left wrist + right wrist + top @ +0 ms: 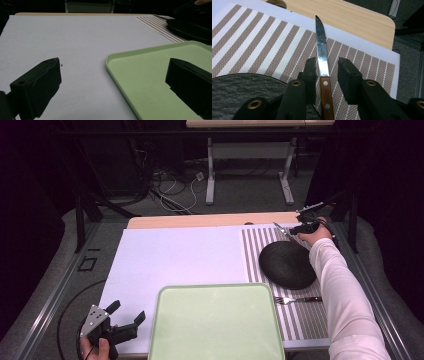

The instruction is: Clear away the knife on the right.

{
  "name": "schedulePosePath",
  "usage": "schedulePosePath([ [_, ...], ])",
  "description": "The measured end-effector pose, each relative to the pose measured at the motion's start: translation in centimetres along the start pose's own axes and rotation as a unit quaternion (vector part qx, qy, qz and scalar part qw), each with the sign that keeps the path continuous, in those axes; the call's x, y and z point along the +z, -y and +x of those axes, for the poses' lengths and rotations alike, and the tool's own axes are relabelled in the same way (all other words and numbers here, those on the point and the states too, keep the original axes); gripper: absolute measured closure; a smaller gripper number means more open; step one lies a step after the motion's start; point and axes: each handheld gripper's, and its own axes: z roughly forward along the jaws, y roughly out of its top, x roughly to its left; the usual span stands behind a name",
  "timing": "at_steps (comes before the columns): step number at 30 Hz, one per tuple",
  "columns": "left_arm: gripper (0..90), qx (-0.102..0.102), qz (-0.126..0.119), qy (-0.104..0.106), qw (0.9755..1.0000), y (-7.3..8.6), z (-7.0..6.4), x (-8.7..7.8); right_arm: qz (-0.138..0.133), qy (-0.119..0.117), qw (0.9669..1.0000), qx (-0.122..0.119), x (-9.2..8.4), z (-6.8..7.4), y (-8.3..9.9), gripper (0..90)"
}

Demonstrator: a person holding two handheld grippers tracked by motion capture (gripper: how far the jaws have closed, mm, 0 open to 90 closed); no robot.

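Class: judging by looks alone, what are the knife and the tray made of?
Knife: shiny blade with reflections, likely polished steel; brown grained handle with two pale rivets, apparently wood. Tray: smooth, matte pale green, rounded raised rim, probably plastic.

- The knife (pixel 322 53) has the end of its wooden handle cut off by the bottom edge of the right gripper view.
- The dark round plate (pixel 242 92) is partly hidden behind the jaws there.
- The green tray (pixel 215 322) runs off the high view's bottom edge.

Bare white board (pixel 175 255) left of plate (pixel 287 265).
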Motion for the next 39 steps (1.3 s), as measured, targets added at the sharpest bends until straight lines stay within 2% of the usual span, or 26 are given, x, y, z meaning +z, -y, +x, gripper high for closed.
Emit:
schedulePosePath([
  [4, 0.4, -0.001, 0.0, -0.001, 1.0, 0.0, 0.0, 0.0, 0.0, -0.01, 0.9999, 0.006, 0.3, 0.2, 0.1, 61.4],
  [6, 0.4, 0.0, 0.0, 0.0, 1.0, 0.0, 0.0, 0.0, 0.009, -0.013, 0.9999, -0.001, 0.7, 0.3, 0.2, 57.6],
  [8, 0.4, 0.0, 0.0, 0.0, 1.0, 0.0, 0.0, 0.0, 0.004, -0.006, 0.9999, -0.01, 0.8, 0.2, 0.3, 57.2],
  [11, 0.4, 0.002, 0.001, 0.001, 1.0, 0.0, 0.0, 0.0, 0.003, -0.007, 0.9999, -0.014, 1.0, 0.2, 0.5, 56.0],
  [19, 0.5, 0.004, 0.001, 0.001, 1.0, 0.0, 0.0, -0.1, 0.005, -0.009, 0.9998, -0.016, 1.4, 0.1, 0.8, 57.3],
  [26, 0.4, 0.001, 0.001, 0.0, 1.0, 0.1, 0.0, -0.1, 0.008, -0.004, 0.9999, -0.005, 1.9, -0.2, 1.4, 59.8],
  [29, 0.4, 0.002, 0.002, -0.001, 1.0, 0.1, 0.0, -0.1, 0.01, -0.013, 0.9999, 0.005, 2.1, -0.4, 1.7, 61.5],
  [35, 0.4, 0.002, 0.002, -0.002, 1.0, 0.1, 0.0, -0.1, 0.014, -0.008, 0.9998, 0.009, 2.4, -0.6, 2.1, 63.5],
  [39, 0.4, 0.001, 0.002, -0.002, 1.0, 0.1, 0.0, -0.1, 0.022, -0.013, 0.9996, 0.013, 2.4, -0.7, 2.2, 64.5],
])
